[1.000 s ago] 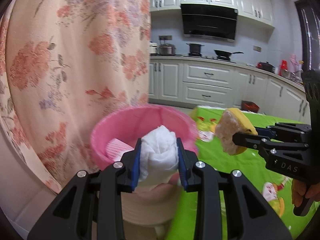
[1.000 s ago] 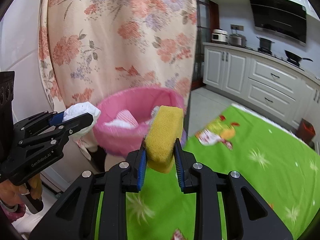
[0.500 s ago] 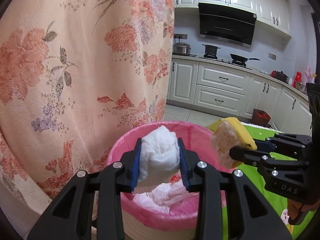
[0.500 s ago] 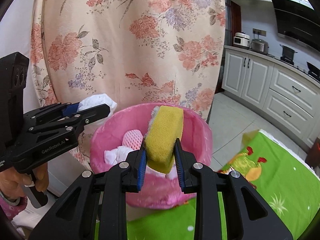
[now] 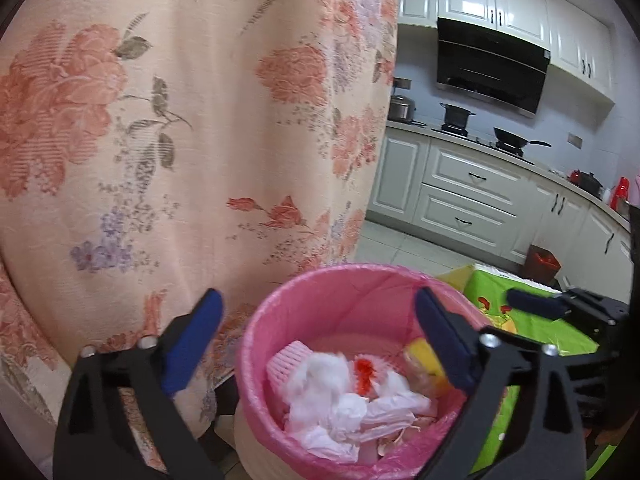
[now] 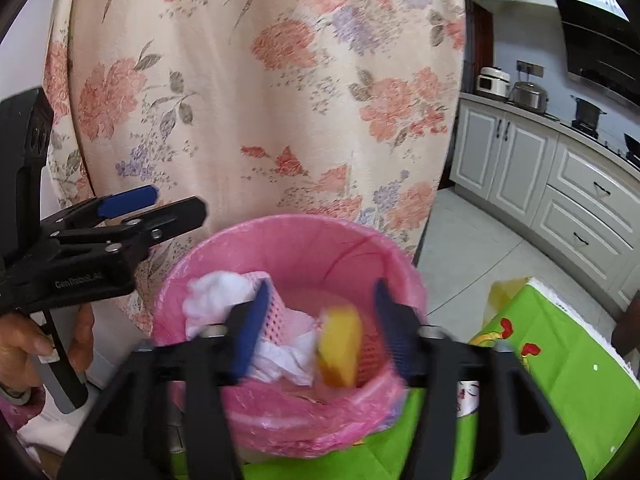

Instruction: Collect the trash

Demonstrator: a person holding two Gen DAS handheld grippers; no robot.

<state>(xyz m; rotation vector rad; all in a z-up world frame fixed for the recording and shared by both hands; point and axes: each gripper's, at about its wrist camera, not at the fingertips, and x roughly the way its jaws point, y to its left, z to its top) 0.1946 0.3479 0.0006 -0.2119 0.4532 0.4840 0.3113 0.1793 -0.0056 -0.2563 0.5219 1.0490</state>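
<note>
A floral curtain (image 5: 180,140) hung behind the pink-lined bin (image 5: 256,360). I held both claws over it to drop trash: left gripper (image 5: 316,340) spread empty, tissue wad (image 5: 320,376) below; right gripper (image 6: 320,328) apart, blurred sponge (image 6: 340,346) between its fingers, contact unclear.

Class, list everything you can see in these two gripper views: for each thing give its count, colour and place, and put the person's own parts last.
Bin: one, pink liner, below both grippers.
Sponge: one, yellow, blurred, inside the bin's rim.
Tissue: several crumpled pieces, white, in the bin.
Mesh piece: one, pink, in the bin.
Curtain: one, peach floral, behind the bin.
Tablecloth: one, green, right of the bin.
Cabinets: white, far right.
Range hood: one, black, above the stove.
Left gripper: black, blue pads, open.
Right gripper: black, blue pads, open.
Left hand: on the left gripper's handle.
</note>
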